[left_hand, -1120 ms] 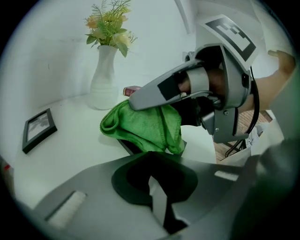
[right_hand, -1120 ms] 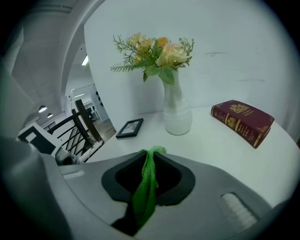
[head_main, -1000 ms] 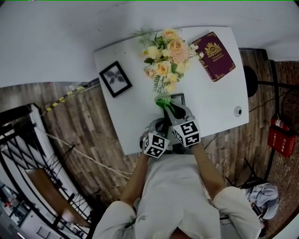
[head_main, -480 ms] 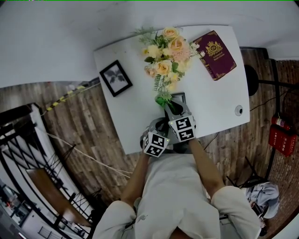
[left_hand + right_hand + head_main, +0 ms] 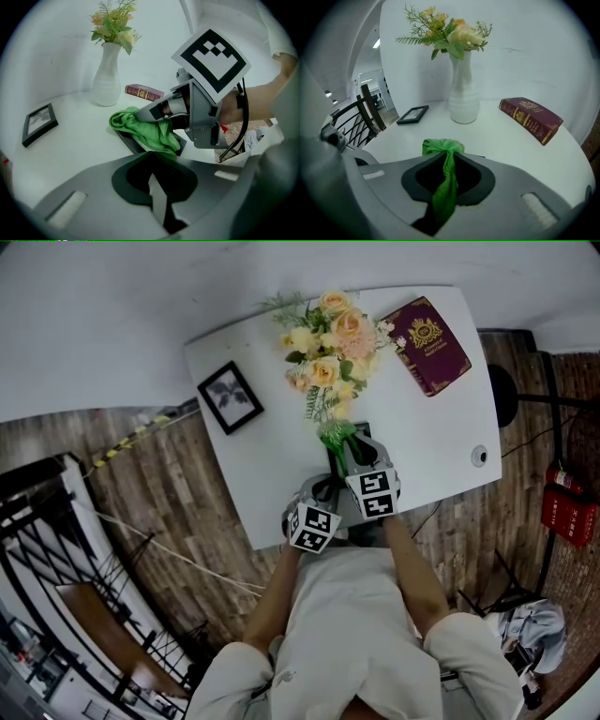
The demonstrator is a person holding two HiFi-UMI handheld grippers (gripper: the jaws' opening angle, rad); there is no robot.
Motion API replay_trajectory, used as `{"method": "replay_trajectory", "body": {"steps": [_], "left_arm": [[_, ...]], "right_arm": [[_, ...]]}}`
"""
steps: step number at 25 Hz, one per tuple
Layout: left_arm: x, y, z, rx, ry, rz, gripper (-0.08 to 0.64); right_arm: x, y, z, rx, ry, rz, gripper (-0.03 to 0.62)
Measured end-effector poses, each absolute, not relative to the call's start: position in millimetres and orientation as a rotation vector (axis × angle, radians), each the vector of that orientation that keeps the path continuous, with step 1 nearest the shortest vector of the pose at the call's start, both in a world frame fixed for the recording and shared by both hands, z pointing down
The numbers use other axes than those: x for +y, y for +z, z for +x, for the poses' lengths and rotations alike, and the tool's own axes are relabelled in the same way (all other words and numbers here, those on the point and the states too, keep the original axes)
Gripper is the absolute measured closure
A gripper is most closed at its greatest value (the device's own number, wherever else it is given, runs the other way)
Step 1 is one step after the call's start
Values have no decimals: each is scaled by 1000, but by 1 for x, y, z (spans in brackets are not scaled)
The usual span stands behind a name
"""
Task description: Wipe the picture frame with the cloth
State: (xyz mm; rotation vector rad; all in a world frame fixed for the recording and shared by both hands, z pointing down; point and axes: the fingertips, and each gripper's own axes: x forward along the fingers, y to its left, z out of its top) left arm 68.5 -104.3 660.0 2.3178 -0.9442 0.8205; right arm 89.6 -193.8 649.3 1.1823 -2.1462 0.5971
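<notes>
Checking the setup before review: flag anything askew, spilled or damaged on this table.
Nothing spilled or broken. The vase stands upright. Only the small black frame and the maroon book lie at angles to the edges of the table, the frame close to one edge.

White table (image 5: pixel 436 427) on wood-plank floor (image 5: pixel 159 493) (white wall (image 5: pixel 94 324) behind).

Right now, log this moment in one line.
right gripper: shut on cloth | cloth: bunched on picture frame | left gripper: shut, near picture frame
</notes>
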Motion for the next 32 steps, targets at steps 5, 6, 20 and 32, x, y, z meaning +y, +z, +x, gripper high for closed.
{"method": "replay_trajectory", "body": {"steps": [5,6,20,32], "left_arm": [[-104,661,69,-934,815,2317,540],[-103,661,69,-933,815,2317,540],[-104,661,68,-917,802,2323,540],[-104,661,68,-897,806,2331,540]], "right_arm": [[-196,649,112,-2108,600,1237,540],[-197,649,117,-2102,605,1249,540],[-200,628,193,-2004,613,1468,541],[-179,544,171,-2217,520,1488,543]]}}
